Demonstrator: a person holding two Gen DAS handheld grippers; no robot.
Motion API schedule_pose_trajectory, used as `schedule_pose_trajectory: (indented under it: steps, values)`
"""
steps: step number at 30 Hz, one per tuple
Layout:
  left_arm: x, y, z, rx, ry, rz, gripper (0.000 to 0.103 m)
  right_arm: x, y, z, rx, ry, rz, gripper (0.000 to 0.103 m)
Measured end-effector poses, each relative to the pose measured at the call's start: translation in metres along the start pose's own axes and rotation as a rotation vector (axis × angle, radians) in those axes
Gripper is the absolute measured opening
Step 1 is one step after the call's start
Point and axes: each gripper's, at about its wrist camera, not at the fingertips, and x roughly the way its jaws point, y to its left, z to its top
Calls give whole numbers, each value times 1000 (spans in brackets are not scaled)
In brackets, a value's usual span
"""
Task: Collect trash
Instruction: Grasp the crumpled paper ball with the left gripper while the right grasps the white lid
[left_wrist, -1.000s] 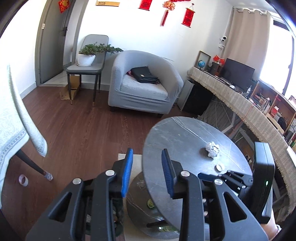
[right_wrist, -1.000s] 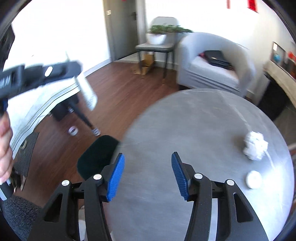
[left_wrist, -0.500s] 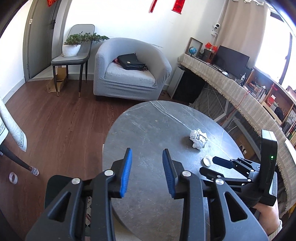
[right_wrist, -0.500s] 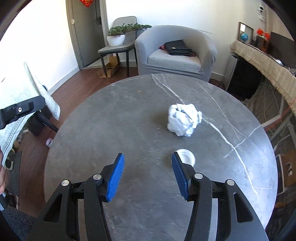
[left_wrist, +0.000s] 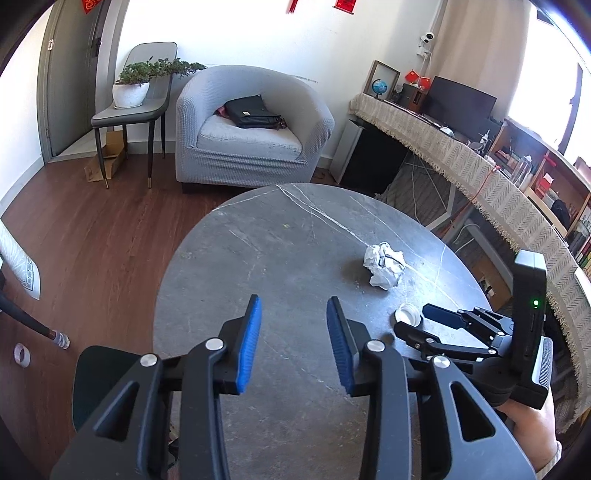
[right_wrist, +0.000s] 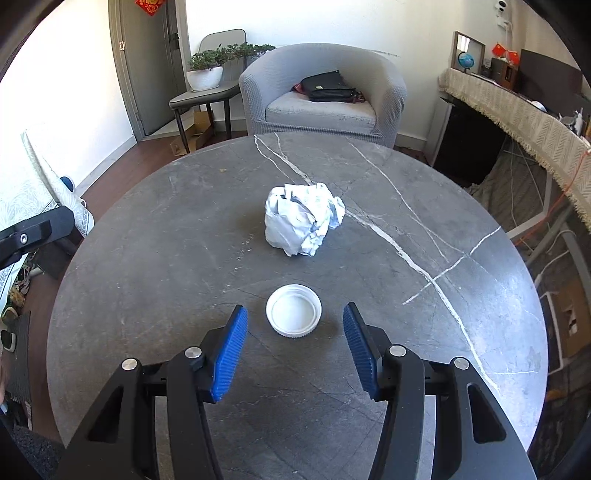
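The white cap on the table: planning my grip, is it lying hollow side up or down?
Hollow side up: the white cap shows its raised rim around a sunken inside.

cut off: round table (right_wrist: 155, 229) near edge | hidden: hand (left_wrist: 532, 424) behind right tool (left_wrist: 415, 317)

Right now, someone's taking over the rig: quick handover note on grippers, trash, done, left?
Left gripper: empty, jaws opening, above bare table.
Right gripper: open and empty; the white cap sits just ahead of its tips, in line with the gap, not gripped.
Crumpled paper ball: loose on the table, beyond the cap, apart from it.
Done: nothing collected yet.
Left: pick up the cap, likely with the right gripper, then the paper ball. I can't make out a bin for certain.
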Motion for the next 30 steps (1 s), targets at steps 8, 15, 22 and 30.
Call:
schedule_pose_trajectory:
  steps: [8,15,22,30]
  values:
    - [10,-25,-3,59,11,-23,55,3,-2,2,-15,-11,4,31]
    - [23,-56,0,112,11,-86,71,-11,-31,-1,42,-31,39,30]
    - [54,-85,7,164,87,-76,73,-31,-68,-5,133,-70,74,30]
    - [87,-108,24,271,155,-64,77,-39,-101,-14,212,-83,94,30]
